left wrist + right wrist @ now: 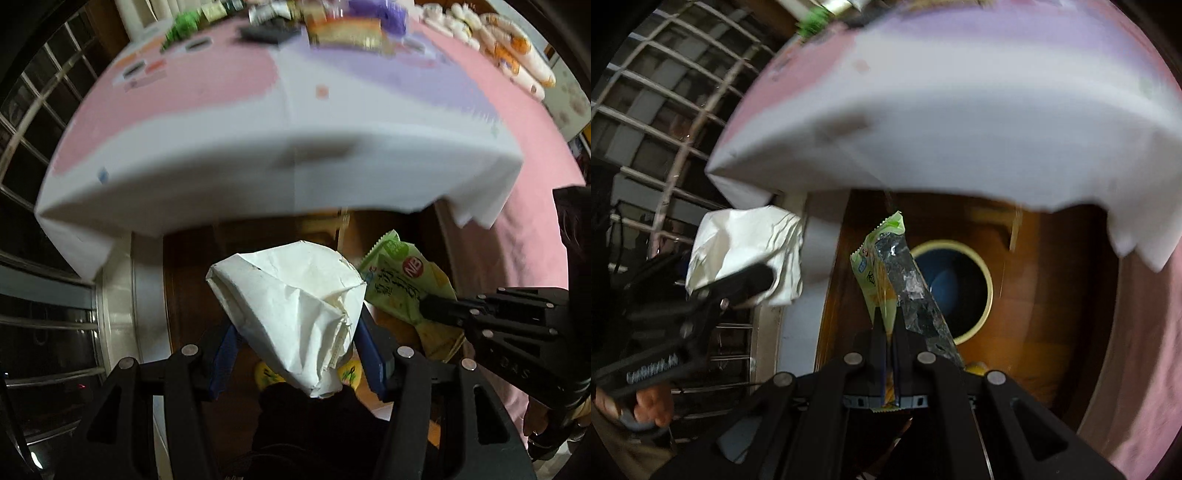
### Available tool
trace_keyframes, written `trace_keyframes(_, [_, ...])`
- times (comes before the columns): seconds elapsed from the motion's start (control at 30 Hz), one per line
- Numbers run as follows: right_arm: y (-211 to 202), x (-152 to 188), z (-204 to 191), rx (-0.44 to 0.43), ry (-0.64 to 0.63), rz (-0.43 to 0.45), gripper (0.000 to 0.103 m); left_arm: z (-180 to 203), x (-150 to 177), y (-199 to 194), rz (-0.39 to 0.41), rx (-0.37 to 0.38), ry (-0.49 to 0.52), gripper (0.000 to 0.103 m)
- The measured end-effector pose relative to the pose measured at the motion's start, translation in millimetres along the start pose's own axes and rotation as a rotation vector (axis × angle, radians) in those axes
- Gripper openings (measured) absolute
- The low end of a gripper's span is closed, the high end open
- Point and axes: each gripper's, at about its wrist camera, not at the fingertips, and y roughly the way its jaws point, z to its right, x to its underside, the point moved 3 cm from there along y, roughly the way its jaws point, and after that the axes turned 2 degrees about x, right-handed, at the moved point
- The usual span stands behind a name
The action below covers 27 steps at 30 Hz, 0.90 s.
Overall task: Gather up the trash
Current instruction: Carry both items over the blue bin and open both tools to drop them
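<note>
Trash hangs in both grippers below the edge of the pink-and-white cloth-covered table (229,155), above a round cream-rimmed bin (986,280) on the brown floor. Crumpled white paper (291,306) sits clamped in the left gripper (295,339); the right gripper (891,343), fully clenched, pinches a green foil-lined snack wrapper (886,273).

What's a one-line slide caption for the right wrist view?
Right hand-held gripper pinches a green snack wrapper above a round bin on the wood floor.
</note>
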Motion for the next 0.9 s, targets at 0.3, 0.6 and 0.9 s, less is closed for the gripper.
trace_keyframes(0.3, [132.7,24.0,46.9,0.075,0.116,-0.107,0.002,-8.6,33.6,128.8,-0.092,-0.004,-0.035,0.059])
trace_keyframes(0.6, [245.3,18.7,84.4,0.102,0.218,-0.085,0.007,-8.5,46.3,231.5,-0.104,-0.030,-0.030,0.068])
trace_keyframes(0.9, [270.8,20.8,97.7,0.145,0.239,-0.065,0.043,-32.7,43.5,253.1,-0.097,-0.034,-0.027,0.094])
